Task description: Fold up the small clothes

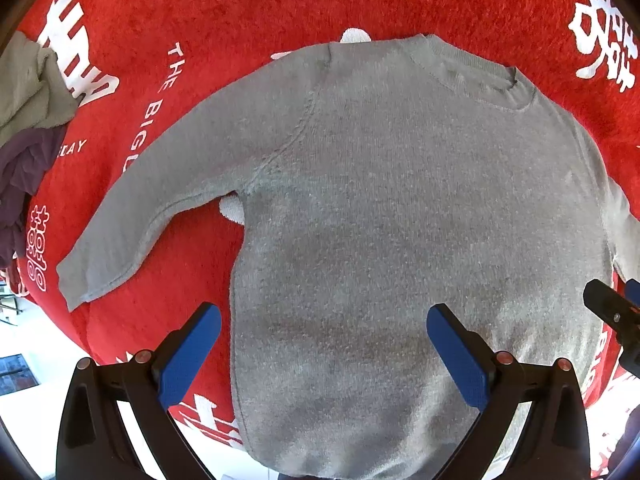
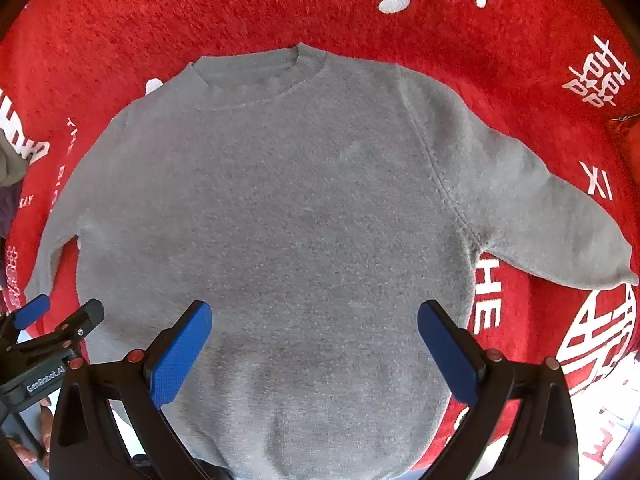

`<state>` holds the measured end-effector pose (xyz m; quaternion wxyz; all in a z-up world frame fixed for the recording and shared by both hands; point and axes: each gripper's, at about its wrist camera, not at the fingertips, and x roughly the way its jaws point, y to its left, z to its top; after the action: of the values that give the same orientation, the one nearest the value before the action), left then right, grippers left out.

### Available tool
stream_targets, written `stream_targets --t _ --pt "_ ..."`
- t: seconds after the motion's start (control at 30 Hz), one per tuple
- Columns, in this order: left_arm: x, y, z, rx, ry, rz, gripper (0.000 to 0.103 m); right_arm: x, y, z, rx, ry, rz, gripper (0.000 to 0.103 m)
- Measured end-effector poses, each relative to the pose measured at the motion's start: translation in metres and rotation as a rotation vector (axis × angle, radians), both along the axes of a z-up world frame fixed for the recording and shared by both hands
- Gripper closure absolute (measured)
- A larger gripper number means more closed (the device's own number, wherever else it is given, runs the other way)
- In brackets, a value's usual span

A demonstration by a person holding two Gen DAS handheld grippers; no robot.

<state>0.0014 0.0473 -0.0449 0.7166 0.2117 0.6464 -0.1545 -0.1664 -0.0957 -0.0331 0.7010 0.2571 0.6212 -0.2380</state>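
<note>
1. I have a small grey sweater (image 1: pixel 400 208) laid flat and face up on a red cloth (image 1: pixel 248 4) printed with white lettering. The collar points to the far side and the hem hangs toward me at the near edge. I cannot tell what lies under the red cloth.

2. Both sleeves are spread outward: the left sleeve (image 1: pixel 152 208) slants down to the near left, and the right sleeve (image 2: pixel 540 208) runs off to the right. Nothing is folded yet, so I judge this as the very start of the fold, with the garment only smoothed out.

3. My left gripper (image 1: pixel 322 354) hovers over the lower left part of the body, its blue fingers (image 1: pixel 188 356) spread wide and holding nothing. Its left finger sits over the red cloth just beside the side seam.

4. My right gripper (image 2: pixel 314 354) hovers over the lower right part, its fingers (image 2: pixel 448 356) likewise spread and empty.

5. A heap of other clothes (image 1: pixel 28 128), grey-green and dark purple, waits at the far left, well apart from the sweater.

6. Next I would probably take a sleeve near its cuff and carry it across the chest. That calls for moving a gripper outward, pinching only the sleeve layer and not the red cloth beneath, and keeping the body from dragging.
</note>
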Motion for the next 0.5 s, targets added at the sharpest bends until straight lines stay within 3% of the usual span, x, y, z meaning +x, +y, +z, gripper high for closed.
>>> stream_targets --t 0.37,0.5 --pt "0.010 0.015 0.002 -0.034 0.000 0.034 0.000 0.006 0.004 0.012 -0.021 -0.011 0.018 0.000" --pt "0.013 0.023 0.004 -0.099 0.024 0.047 0.000 0.007 0.008 0.016 -0.021 -0.032 0.002 0.000"
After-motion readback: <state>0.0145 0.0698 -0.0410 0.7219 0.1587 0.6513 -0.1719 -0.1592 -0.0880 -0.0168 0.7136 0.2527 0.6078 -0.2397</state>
